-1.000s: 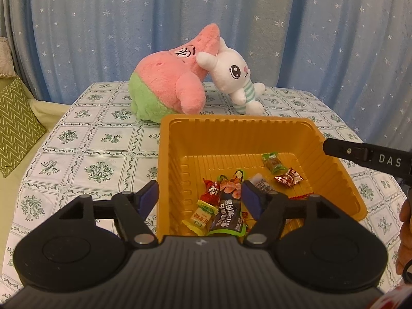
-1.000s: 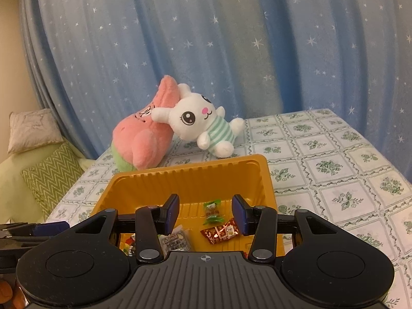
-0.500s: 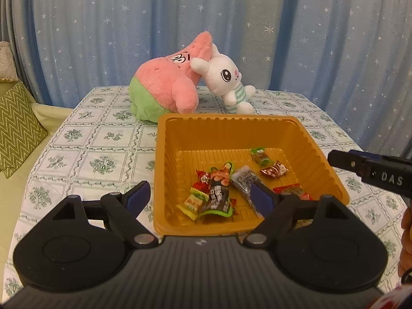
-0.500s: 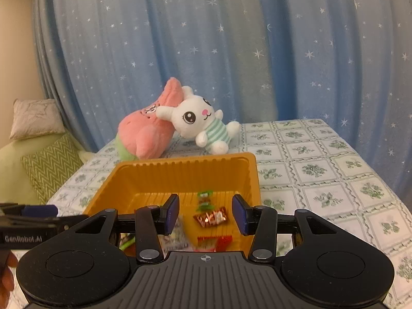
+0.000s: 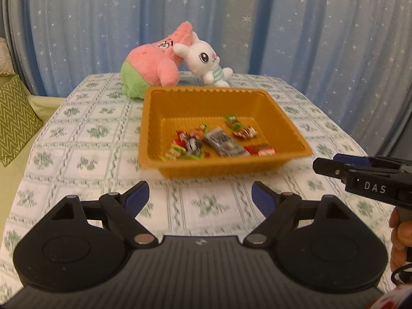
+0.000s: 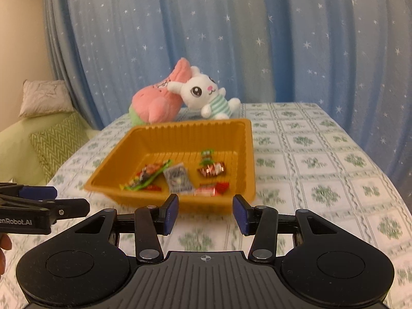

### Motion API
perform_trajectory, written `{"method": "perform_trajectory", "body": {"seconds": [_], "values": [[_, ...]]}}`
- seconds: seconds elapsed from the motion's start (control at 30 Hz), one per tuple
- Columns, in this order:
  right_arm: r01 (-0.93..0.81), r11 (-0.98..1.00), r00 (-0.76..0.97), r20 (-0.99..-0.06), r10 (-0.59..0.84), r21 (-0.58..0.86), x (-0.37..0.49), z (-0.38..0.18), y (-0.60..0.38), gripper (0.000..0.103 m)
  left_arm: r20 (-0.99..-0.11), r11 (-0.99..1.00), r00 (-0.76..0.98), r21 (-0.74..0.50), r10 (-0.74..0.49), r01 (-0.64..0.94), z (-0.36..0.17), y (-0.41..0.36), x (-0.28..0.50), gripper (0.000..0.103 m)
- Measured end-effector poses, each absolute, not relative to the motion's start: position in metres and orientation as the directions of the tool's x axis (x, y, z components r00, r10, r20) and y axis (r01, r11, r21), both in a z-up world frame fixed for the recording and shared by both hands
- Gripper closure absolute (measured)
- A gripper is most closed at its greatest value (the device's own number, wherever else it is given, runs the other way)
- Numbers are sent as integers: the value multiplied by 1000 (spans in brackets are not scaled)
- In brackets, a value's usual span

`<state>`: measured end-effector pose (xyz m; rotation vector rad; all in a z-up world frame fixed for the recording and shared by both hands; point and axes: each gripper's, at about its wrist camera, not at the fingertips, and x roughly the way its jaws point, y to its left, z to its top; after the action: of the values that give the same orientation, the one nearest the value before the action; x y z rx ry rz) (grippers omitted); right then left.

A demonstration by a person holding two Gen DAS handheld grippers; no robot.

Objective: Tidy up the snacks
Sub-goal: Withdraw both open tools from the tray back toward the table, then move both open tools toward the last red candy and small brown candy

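An orange tray [image 5: 221, 168] [image 6: 180, 134] stands on the checked tablecloth and holds several wrapped snacks: a grey packet [image 5: 225, 145] [image 6: 178, 177], a red-brown candy [image 5: 244, 132] [image 6: 212, 170], a green candy [image 5: 233, 121] [image 6: 207, 154] and a red-and-white one [image 5: 260, 150] [image 6: 211, 189]. My left gripper [image 5: 199, 193] [image 6: 67, 200] hangs open in front of the tray's near wall, nothing between its blue pads. To the tray's near right, my right gripper [image 6: 206, 208] [image 5: 319, 166] is open more narrowly and also empty. Neither touches the tray.
A pink star plush [image 5: 152, 61] and a white bunny plush [image 5: 206, 59] lean together behind the tray. A green zigzag cushion [image 5: 13, 118] lies off the table's left side. Blue starred curtains close the back. A person's fingers [image 5: 400, 231] show at the right edge.
Both grippers have drawn back from over the tray to the cloth in front of it. The left jaws have spread wider. The snacks stay in the tray.
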<state>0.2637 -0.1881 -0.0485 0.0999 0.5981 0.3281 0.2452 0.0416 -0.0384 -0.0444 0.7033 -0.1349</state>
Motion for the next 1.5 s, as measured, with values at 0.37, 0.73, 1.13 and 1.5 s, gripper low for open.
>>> {"method": "perform_trajectory", "body": {"seconds": [0.37,0.73,1.13,1.5], "values": [[-262,943,698,-634,333,206,205,-80,-192,40,-664,989,733,-105,-147,103,-48,34,194,17],[-297,935,656,-671,347,193,178,-99,-183,40,-699,991,702,-87,-136,105,-65,33,171,17],[-337,934,646,-693,319,116,198,-116,-163,40,-724,994,681,-103,-106,44,-79,55,177,17],[-408,913,669,-682,295,-7,211,-122,-142,40,-728,991,674,-126,-124,46,-85,55,183,17]]}}
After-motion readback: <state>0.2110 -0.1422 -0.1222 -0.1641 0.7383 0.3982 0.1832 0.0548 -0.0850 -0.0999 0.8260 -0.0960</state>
